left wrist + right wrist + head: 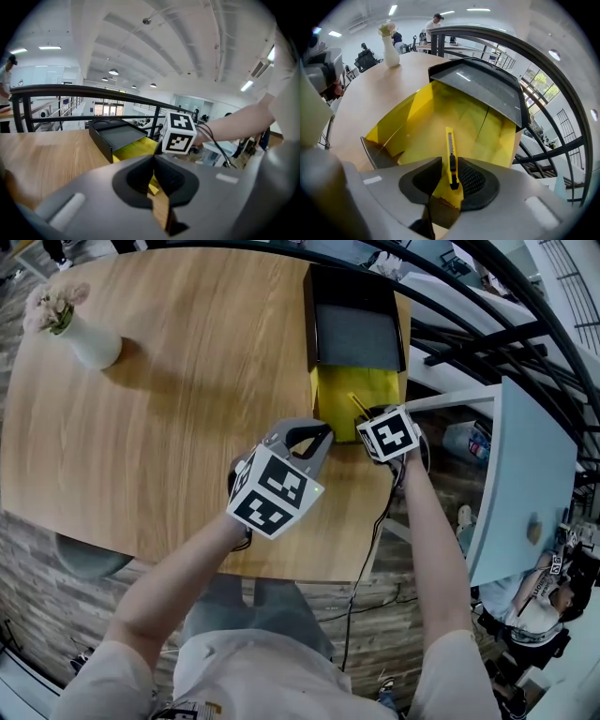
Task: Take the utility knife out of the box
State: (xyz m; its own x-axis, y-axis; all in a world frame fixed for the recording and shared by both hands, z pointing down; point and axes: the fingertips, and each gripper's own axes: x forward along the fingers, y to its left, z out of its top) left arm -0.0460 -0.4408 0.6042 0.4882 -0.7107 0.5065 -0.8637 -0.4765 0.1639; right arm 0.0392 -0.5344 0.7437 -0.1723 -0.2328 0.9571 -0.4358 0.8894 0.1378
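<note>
A box stands open near the table's far right edge, its black lid (356, 334) raised behind a yellow inside (370, 388). The yellow utility knife (449, 149) lies flat on the yellow floor (440, 117), and in the head view the knife (358, 404) shows as a thin strip. My right gripper (451, 176) points steeply down into the box. Its jaws straddle the knife's near end with a little room on the left side, so it is open. My left gripper (323, 434) hovers just left of the box, shut, with nothing in it.
A white vase of flowers (89, 338) stands at the table's far left. A black railing (469, 343) runs past the right edge of the wooden table (187, 427), close behind the box. The table's near edge (281, 568) is right in front of me.
</note>
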